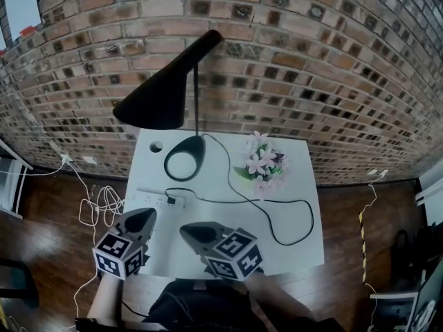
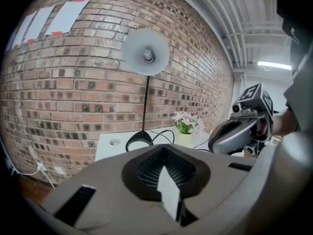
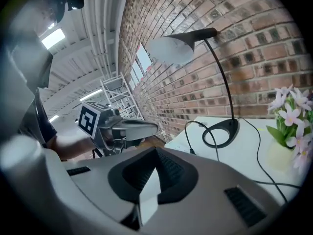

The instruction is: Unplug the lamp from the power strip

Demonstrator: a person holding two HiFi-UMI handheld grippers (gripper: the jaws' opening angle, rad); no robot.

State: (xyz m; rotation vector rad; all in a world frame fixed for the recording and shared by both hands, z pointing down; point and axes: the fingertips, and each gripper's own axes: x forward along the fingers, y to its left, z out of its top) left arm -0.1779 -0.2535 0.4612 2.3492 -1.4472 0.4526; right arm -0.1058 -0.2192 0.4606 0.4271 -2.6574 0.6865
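On the white bench (image 1: pixel 297 164) the slim white power strip (image 1: pixel 154 198) lies on the near side of the black desk lamp's ring-shaped base (image 1: pixel 183 159), a little to the base's left. Its long axis runs left to right, roughly parallel to the bench's near edge. The lamp's small black plug (image 1: pixel 172 200) sits in the strip's right end, almost straight towards the person from the ring base. From there its thin black cord (image 1: pixel 297 220) runs off to the right, loops wide and curves back to the base. The left tool (image 1: pixel 143 218) hovers nearer the person than the base, short of the strip's left half and not touching it. Its jaws are pressed together with nothing between them. The right tool (image 1: pixel 190 232) hangs to the right of the left one, further from the base, with its tip near the plug but clear of it. Its jaws also look pressed together and empty. Both tools point away from the person towards the base, so the plug lies ahead of each: up and to the right of the left tool, up and slightly to the left of the right tool. The two tips seem about equally near the plug, while the left is closer to the strip's body. It would probably suit the left tool to steady the strip while the right spreads and pinches the plug. A small pot of pink and white flowers (image 1: pixel 261 163) stands to the right of the base, well apart from the plug.
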